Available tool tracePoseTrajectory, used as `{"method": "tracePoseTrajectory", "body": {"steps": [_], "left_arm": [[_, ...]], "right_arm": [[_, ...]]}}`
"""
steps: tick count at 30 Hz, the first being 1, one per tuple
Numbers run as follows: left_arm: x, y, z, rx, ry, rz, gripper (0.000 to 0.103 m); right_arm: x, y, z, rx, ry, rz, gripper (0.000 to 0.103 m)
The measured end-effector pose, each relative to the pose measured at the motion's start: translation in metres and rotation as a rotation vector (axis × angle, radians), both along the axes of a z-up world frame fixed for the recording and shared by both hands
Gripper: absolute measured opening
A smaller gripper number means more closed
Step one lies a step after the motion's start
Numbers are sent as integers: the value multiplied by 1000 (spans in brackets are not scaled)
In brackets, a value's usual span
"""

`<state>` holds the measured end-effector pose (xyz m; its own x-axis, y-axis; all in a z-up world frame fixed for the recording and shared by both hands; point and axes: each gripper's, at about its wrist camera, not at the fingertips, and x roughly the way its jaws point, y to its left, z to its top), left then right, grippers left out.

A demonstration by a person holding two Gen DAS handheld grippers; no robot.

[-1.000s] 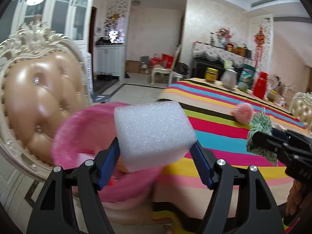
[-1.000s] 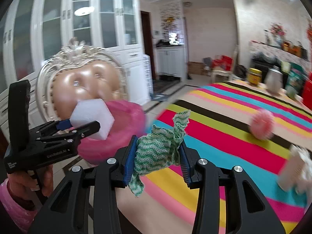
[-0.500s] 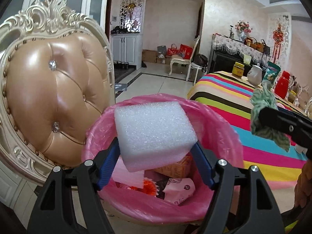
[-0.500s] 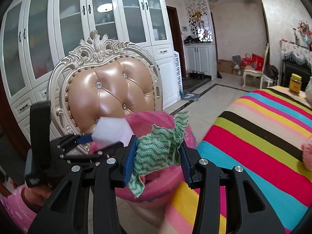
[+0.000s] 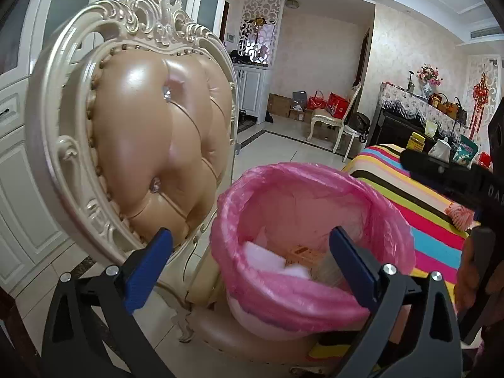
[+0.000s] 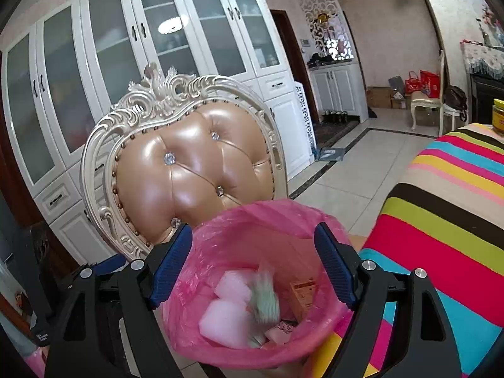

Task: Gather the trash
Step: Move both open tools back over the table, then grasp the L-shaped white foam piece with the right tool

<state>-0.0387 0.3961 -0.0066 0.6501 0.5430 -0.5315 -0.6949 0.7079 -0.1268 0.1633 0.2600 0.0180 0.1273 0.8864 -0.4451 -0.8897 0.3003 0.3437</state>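
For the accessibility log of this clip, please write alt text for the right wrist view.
The open right claw hangs over a pink-lined trash bin with nothing between its blue pads; inside lie white foam blocks and a blurred green-and-white cloth. Behind the bin stands an ornate tufted chair, and a striped tablecloth fills the right side.

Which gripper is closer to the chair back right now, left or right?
Left. The left gripper sits beside the chair back, at the bin's near rim; the right gripper is over the bin, farther off.
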Motion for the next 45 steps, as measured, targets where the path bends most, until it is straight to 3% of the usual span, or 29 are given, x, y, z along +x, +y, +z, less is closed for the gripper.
{"method": "tracePoseTrajectory", "body": {"steps": [6,15,28,33,39,45], "left_arm": [[6,-24,-1,7,14,-48,98],[67,-107,-3,36,54,-274,98],[181,-294,-7,63,98,-717,98],[213,-351,-19,61,132,-816,98],[234,-395,-33,44,181,-880,98],[246,-420,-39,51,225,-908,98]], "right_arm": [[-4,-46,13,-3,-50,-62,76],[3,-157,1,-183,-142,-311,83],[27,-365,-26,-369,-107,-768,84],[30,-448,-31,-398,-96,-968,84],[45,-504,-52,-444,-26,-1048,85],[59,-512,-74,-429,63,-1013,84]]}}
